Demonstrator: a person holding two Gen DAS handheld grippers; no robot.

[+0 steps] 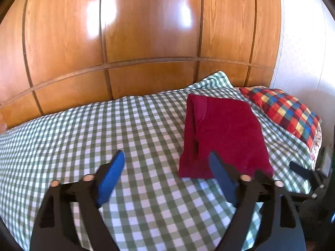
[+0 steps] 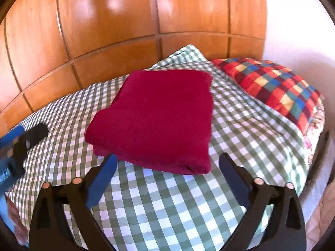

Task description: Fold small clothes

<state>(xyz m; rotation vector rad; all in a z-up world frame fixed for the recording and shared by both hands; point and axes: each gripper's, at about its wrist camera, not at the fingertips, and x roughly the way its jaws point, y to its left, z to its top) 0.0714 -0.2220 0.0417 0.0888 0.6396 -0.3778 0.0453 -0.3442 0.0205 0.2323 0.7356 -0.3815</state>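
Glossy wood panelling (image 1: 146, 31) backs a bed (image 1: 136, 125) in green-and-white gingham, with a bright multicolour checked pillow (image 2: 272, 87) at about 2 o'clock. Dark red folded garment (image 2: 155, 117) sits on the bed at 12 o'clock, a soft, light, fleecy rectangle, so I'd grab it by the thick near edge. Left tool (image 1: 167, 163) and right tool (image 2: 167, 163) both have fingers spread wide, nothing in them.

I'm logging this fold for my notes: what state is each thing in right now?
Dark red garment: folded into a flat rectangle, lying on the bed, held by nothing.
Left hand-held gripper: open, empty.
Right hand-held gripper: open, empty.
Green checked bedspread: spread out, slightly rumpled.
Multicoloured checked pillow: lying at the bed's end.
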